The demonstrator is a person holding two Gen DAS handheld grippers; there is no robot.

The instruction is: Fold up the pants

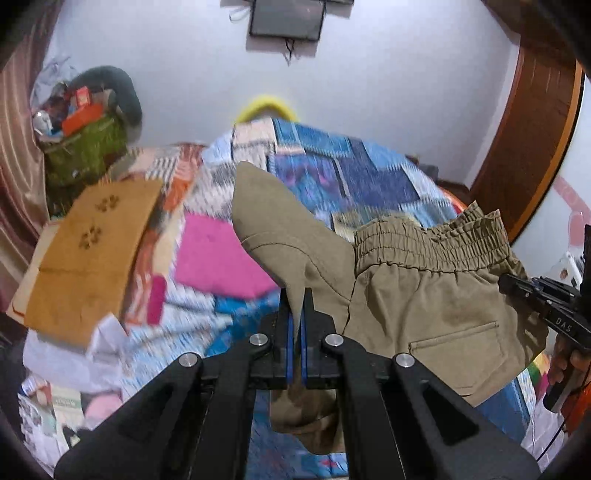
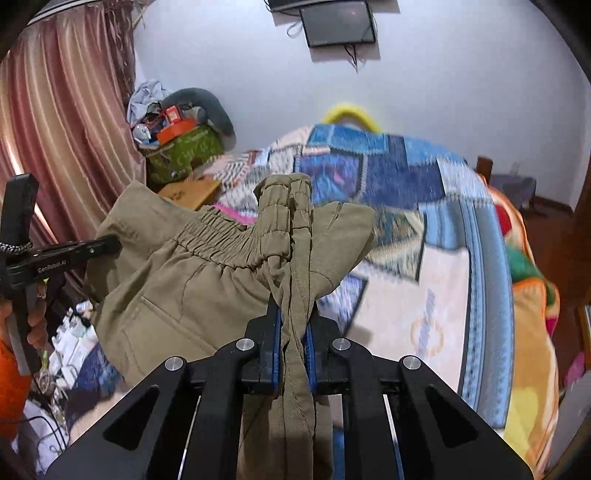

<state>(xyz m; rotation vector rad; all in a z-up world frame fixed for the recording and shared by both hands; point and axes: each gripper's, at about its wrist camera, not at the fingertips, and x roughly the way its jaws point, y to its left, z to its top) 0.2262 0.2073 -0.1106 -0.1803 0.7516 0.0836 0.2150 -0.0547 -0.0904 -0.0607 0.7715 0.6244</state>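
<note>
Khaki pants (image 1: 424, 295) with an elastic waistband (image 1: 428, 243) hang in the air above the bed, stretched between both grippers. My left gripper (image 1: 295, 299) is shut on a fold of the pants fabric. My right gripper (image 2: 293, 306) is shut on the bunched waistband end (image 2: 288, 221). In the left wrist view the right gripper (image 1: 517, 286) shows at the right edge of the pants. In the right wrist view the left gripper (image 2: 107, 243) shows at the left edge of the pants (image 2: 177, 280). A back pocket (image 1: 458, 343) faces the left camera.
A bed with a patchwork blanket (image 1: 332, 173) lies below. An orange-brown folded cloth (image 1: 92, 251) and pink cloth (image 1: 218, 258) lie on its left side. A cluttered green basket (image 2: 184, 147) stands by the curtain (image 2: 62, 129). A wall screen (image 2: 336, 26) hangs above.
</note>
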